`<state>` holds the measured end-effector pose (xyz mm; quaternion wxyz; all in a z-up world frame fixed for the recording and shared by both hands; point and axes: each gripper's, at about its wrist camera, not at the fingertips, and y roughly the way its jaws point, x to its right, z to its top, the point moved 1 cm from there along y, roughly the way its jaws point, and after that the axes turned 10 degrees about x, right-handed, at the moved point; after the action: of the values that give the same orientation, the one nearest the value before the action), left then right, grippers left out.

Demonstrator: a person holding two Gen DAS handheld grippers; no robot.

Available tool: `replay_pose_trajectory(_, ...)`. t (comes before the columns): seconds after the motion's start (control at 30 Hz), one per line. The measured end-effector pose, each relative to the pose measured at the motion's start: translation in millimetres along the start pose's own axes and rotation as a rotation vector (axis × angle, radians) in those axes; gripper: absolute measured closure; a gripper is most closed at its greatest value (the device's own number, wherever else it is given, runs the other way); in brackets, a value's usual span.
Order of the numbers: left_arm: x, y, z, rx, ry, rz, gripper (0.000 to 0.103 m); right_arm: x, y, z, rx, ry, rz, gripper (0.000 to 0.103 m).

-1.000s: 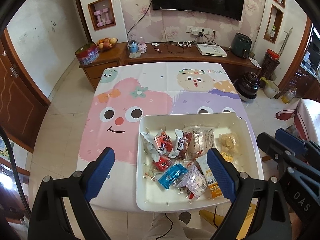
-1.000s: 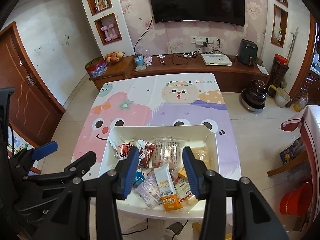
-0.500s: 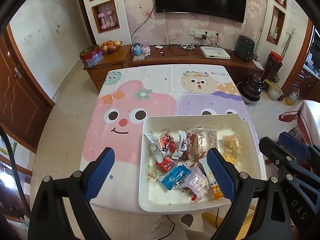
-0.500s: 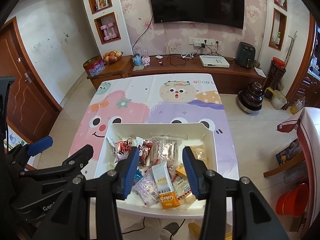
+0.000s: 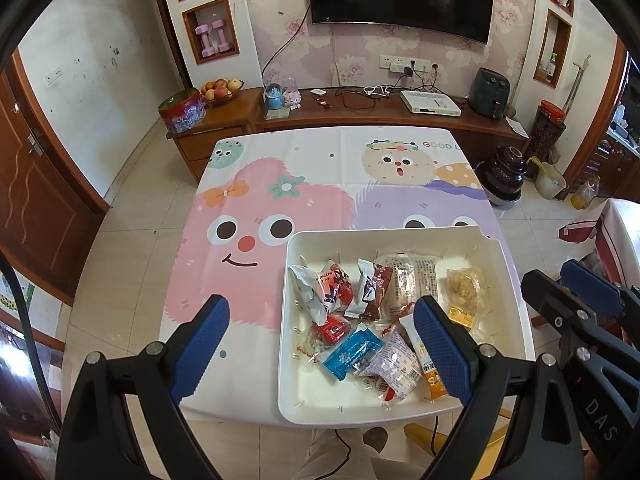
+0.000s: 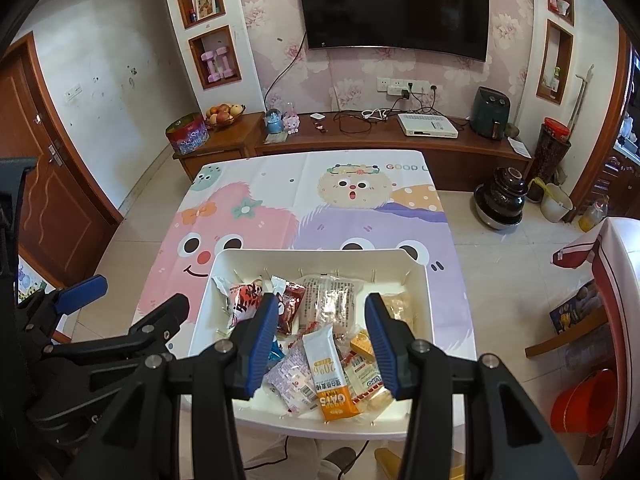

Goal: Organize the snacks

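A white tray (image 5: 400, 236) (image 6: 320, 254) sits at the near right of the table and holds several wrapped snacks. Among them are a blue packet (image 5: 352, 354), a red-and-white packet (image 5: 334, 286), a brown packet (image 5: 374, 288) and an orange oat bar (image 6: 330, 376). My left gripper (image 5: 320, 304) hovers over the tray's left edge, jaws wide open and empty. My right gripper (image 6: 322, 300) hangs above the tray's near middle, jaws partly apart with nothing pressed between them. Neither touches a snack.
A cartoon tablecloth (image 5: 280, 184) covers the table. Behind it runs a wooden TV cabinet (image 5: 380, 116) under a wall TV. A dark jar (image 5: 506, 178) and a red bucket (image 6: 584, 400) stand on the floor at the right. A person's legs (image 5: 340, 452) show below the near edge.
Both views drift only slightly. The jaws keep the same gaps and the snacks lie as before.
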<state>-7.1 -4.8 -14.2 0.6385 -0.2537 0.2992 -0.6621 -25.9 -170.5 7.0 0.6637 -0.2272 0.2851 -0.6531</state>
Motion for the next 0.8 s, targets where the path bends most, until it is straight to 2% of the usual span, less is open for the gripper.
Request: replay_pose_trajectory(0.8,-2.9,4.7,0.4,-0.010,-0.002,-0.009,0.010,1.0,0.6,0.5,0.000,0.002,0.001,0.057)
